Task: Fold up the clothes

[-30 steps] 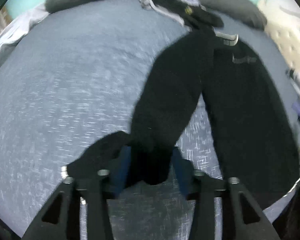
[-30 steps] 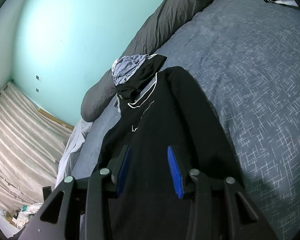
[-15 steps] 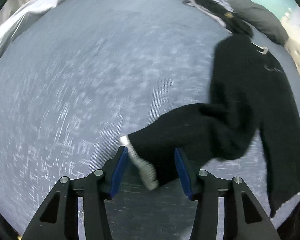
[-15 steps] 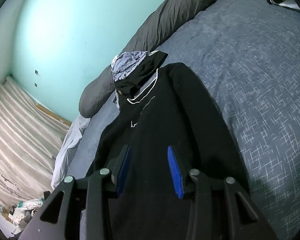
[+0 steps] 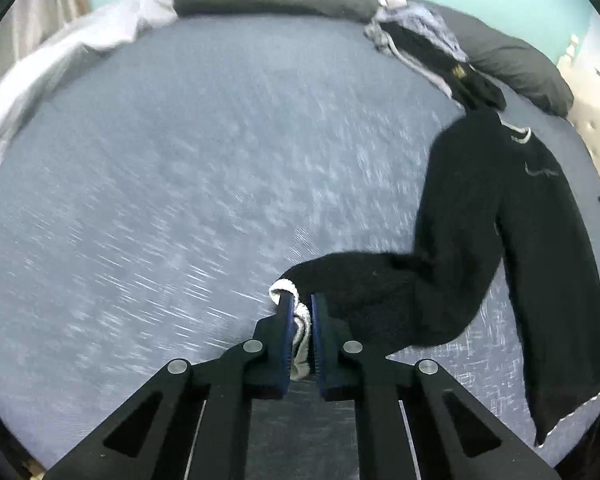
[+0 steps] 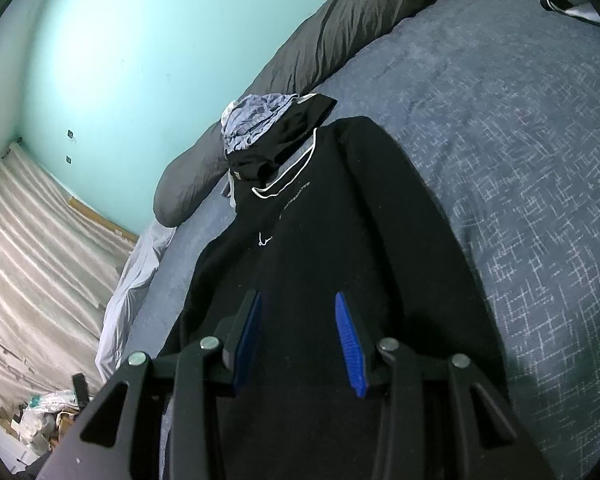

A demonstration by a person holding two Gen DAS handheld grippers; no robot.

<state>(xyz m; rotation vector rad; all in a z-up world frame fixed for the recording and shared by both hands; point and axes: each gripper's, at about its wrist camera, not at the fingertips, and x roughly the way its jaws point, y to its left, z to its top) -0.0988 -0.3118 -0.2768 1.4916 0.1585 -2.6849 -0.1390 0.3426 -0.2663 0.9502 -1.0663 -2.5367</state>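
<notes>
Where the garment lies: a black sweatshirt (image 5: 540, 240) is spread on the blue-grey bedspread (image 5: 180, 180), collar toward the pillows; its torso is seen at the right of the left wrist view and fills the middle of the right wrist view (image 6: 340, 240)
Sleeve: one sleeve (image 5: 380, 292) is bent across the bedspread away from the torso; its white cuff (image 5: 296, 320) is bunched at the end
Left gripper (image 5: 300, 312): jaws are clenched on the white cuff, which is pinched between the blue pads; the bedspread around it is motion-blurred
Right gripper (image 6: 298, 312): jaws are spread apart, nothing is gripped; it is held over the lower torso of the sweatshirt; contact with the cloth cannot be told
Collar end: a white drawcord (image 6: 288, 184) is looped below the neck; a heap of pale blue and black clothes (image 6: 260, 128) is touching the collar
Head of bed: dark grey pillows (image 6: 340, 40) are lined along a turquoise wall (image 6: 140, 40)
Bed edge: a pale sheet (image 5: 60, 64) is rumpled at the far left
</notes>
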